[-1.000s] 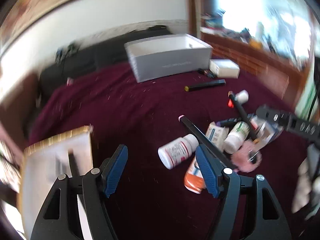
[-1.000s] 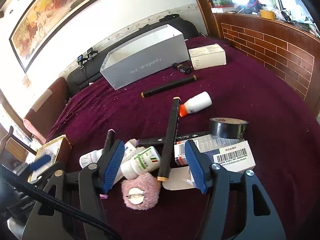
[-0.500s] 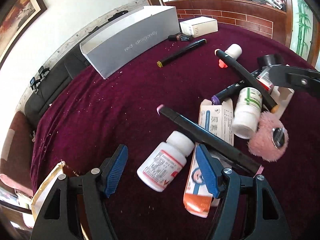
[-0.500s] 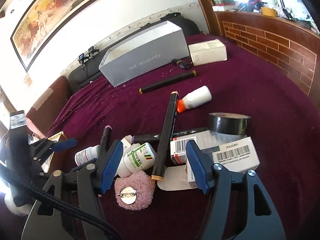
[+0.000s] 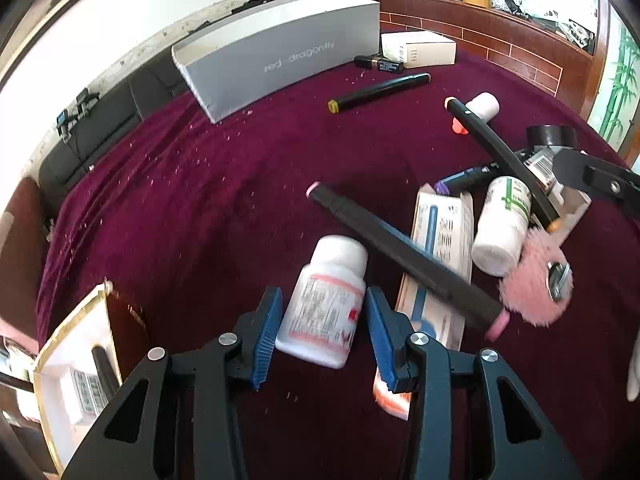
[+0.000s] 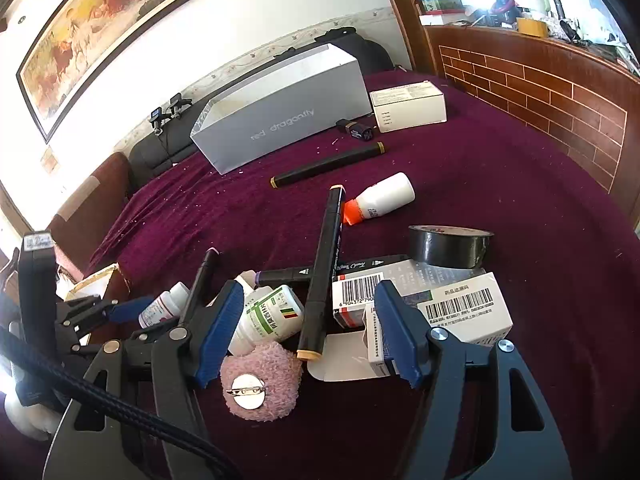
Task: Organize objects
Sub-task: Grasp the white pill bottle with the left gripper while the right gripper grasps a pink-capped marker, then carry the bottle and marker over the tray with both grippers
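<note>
A white pill bottle with a red-printed label point(image 5: 326, 300) lies on the maroon cloth between the blue pads of my left gripper point(image 5: 320, 330), which is open around it with small gaps on both sides. The bottle also shows in the right wrist view point(image 6: 162, 308). My right gripper point(image 6: 308, 332) is open and empty over a pile: a green-label bottle point(image 6: 268, 318), a black marker point(image 6: 322, 276), a pink fluffy brooch point(image 6: 260, 382) and barcode boxes point(image 6: 452, 312). A pink-tipped black marker point(image 5: 404, 256) lies across a long carton point(image 5: 436, 264).
An open grey box point(image 6: 280, 114) stands at the back, with a white carton point(image 6: 408, 106), a small dark tube point(image 6: 358, 130) and a black marker point(image 6: 326, 164) near it. A black tape roll point(image 6: 448, 246) and an orange-capped bottle point(image 6: 380, 202) lie right. A gold-rimmed box point(image 5: 80, 376) sits lower left.
My left gripper has swung from the gold-rimmed box toward the pile and come down around the white pill bottle, its fingers narrowing. My right gripper has barely moved.
</note>
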Available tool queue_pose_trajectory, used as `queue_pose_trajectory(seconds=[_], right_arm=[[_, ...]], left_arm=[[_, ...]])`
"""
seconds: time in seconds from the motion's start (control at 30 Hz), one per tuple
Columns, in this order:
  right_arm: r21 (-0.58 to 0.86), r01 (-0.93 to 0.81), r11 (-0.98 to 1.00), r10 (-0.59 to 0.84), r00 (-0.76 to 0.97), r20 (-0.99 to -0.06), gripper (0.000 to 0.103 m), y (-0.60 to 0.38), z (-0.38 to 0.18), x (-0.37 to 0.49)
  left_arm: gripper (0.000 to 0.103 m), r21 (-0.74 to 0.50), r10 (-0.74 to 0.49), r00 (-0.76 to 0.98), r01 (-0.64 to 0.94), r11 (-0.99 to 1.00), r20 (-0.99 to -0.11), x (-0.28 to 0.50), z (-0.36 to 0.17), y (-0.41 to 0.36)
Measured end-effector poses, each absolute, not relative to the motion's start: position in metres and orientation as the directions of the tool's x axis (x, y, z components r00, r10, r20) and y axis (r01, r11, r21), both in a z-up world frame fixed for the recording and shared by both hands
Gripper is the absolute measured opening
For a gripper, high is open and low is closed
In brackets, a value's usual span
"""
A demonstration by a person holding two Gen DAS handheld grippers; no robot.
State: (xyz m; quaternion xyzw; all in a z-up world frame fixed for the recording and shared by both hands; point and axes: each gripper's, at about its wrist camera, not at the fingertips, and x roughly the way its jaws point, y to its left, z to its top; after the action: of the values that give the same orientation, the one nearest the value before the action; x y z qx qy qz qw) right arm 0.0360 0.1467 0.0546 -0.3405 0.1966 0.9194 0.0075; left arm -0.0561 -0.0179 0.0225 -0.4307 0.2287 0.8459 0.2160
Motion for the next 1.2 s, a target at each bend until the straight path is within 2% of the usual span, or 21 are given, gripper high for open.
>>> queue_pose_trajectory(seconds=[0.13,0.23,0.33,0.63,0.87,1.03,1.1,1.2], right_arm=[[0.341,-0.153,-0.927,-0.105,-0.769,-0.63,0.067,0.146,0.055,0.036],[0.319,-0.158,-0.935,-0.086,-0.769,-0.633,0.067,0.145,0.054,0.035],[0.3,-0.161,-0.94,-0.071,-0.769,-0.635,0.067,0.143,0.054,0.035],[0.219,-0.223,-0.95,0.032,-0.767,-0.641,0.067,0.139,0.058,0.039],[0.24,-0.143,-0.96,-0.049,-0.759,-0.649,0.07,0.12,0.091,0.04],[0.231,0.082,-0.97,-0.231,-0.616,-0.753,0.071,0.068,0.096,-0.002],[0.206,0.114,-0.972,-0.234,-0.563,-0.793,0.071,0.052,0.087,-0.019],[0.112,0.108,-0.988,-0.152,-0.518,-0.842,0.071,0.035,0.07,-0.049]], left_arm=[[0.037,0.28,0.119,-0.581,-0.548,-0.788,-0.805,-0.057,0.012,-0.002],[0.03,0.236,0.125,-0.568,-0.518,-0.823,-0.813,-0.057,0.015,-0.007],[0.03,0.205,0.132,-0.579,-0.48,-0.853,-0.804,-0.05,0.025,-0.017],[0.03,-0.067,0.291,-0.578,-0.376,-0.924,-0.762,0.008,0.065,-0.077],[0.03,-0.145,0.34,-0.609,-0.346,-0.927,-0.717,0.049,0.077,-0.107],[0.031,-0.207,0.368,-0.613,-0.319,-0.925,-0.699,0.062,0.076,-0.127],[0.031,-0.243,0.382,-0.609,-0.301,-0.922,-0.695,0.065,0.074,-0.138],[0.031,-0.272,0.39,-0.613,-0.281,-0.92,-0.687,0.072,0.074,-0.152]])
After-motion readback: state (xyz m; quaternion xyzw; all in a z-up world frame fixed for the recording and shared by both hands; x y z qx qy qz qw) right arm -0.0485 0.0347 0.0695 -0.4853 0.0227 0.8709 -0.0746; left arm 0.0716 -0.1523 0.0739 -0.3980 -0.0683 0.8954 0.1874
